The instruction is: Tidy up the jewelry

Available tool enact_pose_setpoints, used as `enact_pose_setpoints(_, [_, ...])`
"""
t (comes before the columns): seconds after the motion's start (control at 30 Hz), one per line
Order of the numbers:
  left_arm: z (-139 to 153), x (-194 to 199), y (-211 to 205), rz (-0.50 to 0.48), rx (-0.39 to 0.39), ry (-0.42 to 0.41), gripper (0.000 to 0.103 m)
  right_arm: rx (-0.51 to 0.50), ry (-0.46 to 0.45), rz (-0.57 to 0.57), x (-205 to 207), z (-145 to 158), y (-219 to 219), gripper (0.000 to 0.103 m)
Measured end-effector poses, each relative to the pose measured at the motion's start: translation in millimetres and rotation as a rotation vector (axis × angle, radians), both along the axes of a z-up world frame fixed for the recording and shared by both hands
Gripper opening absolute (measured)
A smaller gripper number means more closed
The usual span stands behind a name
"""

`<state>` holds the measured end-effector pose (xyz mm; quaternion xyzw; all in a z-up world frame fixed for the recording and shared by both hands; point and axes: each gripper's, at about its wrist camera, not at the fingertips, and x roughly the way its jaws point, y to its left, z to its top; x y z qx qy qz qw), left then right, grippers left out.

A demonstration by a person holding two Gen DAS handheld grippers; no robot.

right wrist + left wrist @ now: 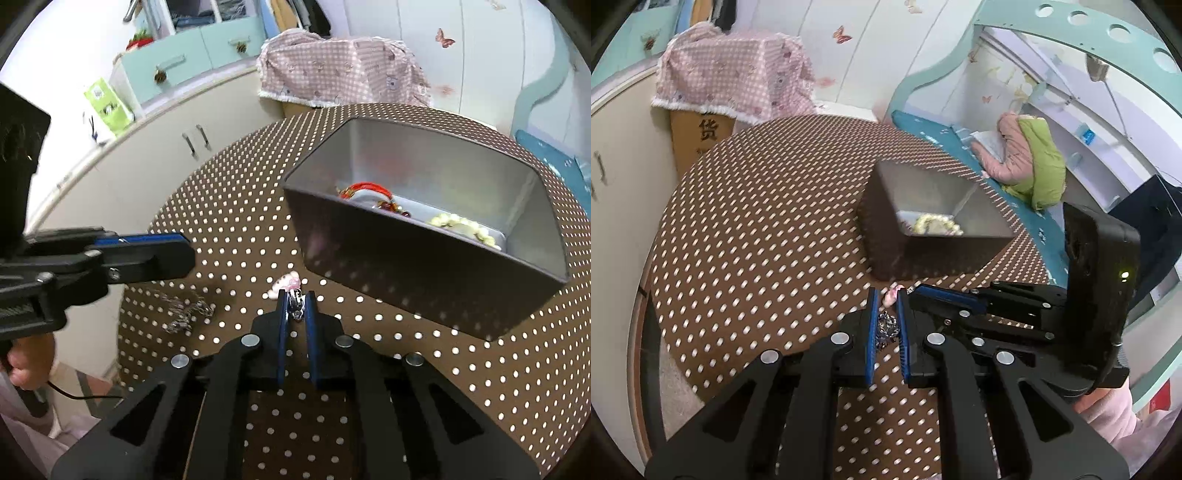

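Note:
In the right wrist view my right gripper (296,301) is shut on the silver clasp of a pink bead bracelet (286,283) that rests on the dotted cloth just in front of the tin. The open dark tin (406,280) has a silvery inside. It holds a cream bead bracelet (461,225) and a red piece (369,188). My left gripper (887,301) is shut. A silver chain (886,328) shows in the thin gap between its blue pads. From the right wrist view the chain (184,312) lies on the cloth under the left gripper (188,253). The right gripper (918,293) comes in from the right beside the pink bracelet (892,295).
The round table wears a brown cloth with white dots (757,240). Behind it stand a cardboard box under a pink checked cover (738,74) and a cream cabinet (155,155). A teal bed with a pink and green jacket (1027,158) lies right. A hand (29,354) holds the left gripper.

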<state>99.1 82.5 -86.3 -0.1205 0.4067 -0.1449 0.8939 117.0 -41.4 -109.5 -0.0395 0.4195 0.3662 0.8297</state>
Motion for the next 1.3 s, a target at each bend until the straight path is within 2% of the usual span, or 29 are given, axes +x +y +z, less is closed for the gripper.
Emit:
enact_pose_setpoints(0.17, [29.3,14.3,-22.0,-0.058,0.006,-0.085,0.01,0.055,-0.043,-0.045,-1.1,29.1,-23.0,0.008])
enact_pose_setpoints(0.33, [53.5,30.9,-43.8,-0.101,0.024,-0.156,0.01,0.1,-0.111,-0.136,7.4,63.2,-53.7,0.008])
enact_pose_setpoints(0.57, [74.6,60.8,-68.1,-0.118,0.071,-0.21,0.01,0.12,-0.17,-0.168,24.0,85.7,-65.0,0.008])
enact_pose_setpoints(0.63, [72.6,67.9,-71.3,-0.099,0.097,-0.199,0.015,0.102,-0.18,-0.178,27.4,86.0,-63.8,0.01])
enact_pose_setpoints(0.67, [70.4,71.1,-71.9,-0.088,0.109,-0.189,0.031,0.098,-0.183,-0.189,28.1,85.1,-64.1,0.011])
enact_pose_setpoints(0.7, [68.4,72.3,-72.1,-0.078,0.115,-0.183,0.046,0.103,-0.17,-0.195,31.2,82.9,-65.7,0.013])
enact_pose_setpoints(0.73, [66.4,73.3,-71.8,-0.069,0.12,-0.179,0.049,0.108,-0.159,-0.196,32.8,81.1,-67.4,0.015])
enact_pose_setpoints(0.83, [62.1,72.5,-69.6,-0.052,0.131,-0.166,0.049,0.105,-0.152,-0.219,32.7,78.8,-71.4,0.032])
enact_pose_setpoints(0.97, [59.2,66.8,-66.6,-0.025,0.154,-0.158,0.051,0.108,-0.151,-0.242,29.2,81.1,-77.1,0.034])
enact_pose_setpoints(1.07, [62.6,57.9,-66.2,0.002,0.178,-0.175,0.06,0.111,-0.159,-0.267,25.3,85.4,-81.5,0.042])
enact_pose_setpoints(1.3, [82.7,32.1,-60.7,0.072,0.216,-0.224,0.075,0.115,-0.237,-0.332,5.7,110.9,-88.3,0.072])
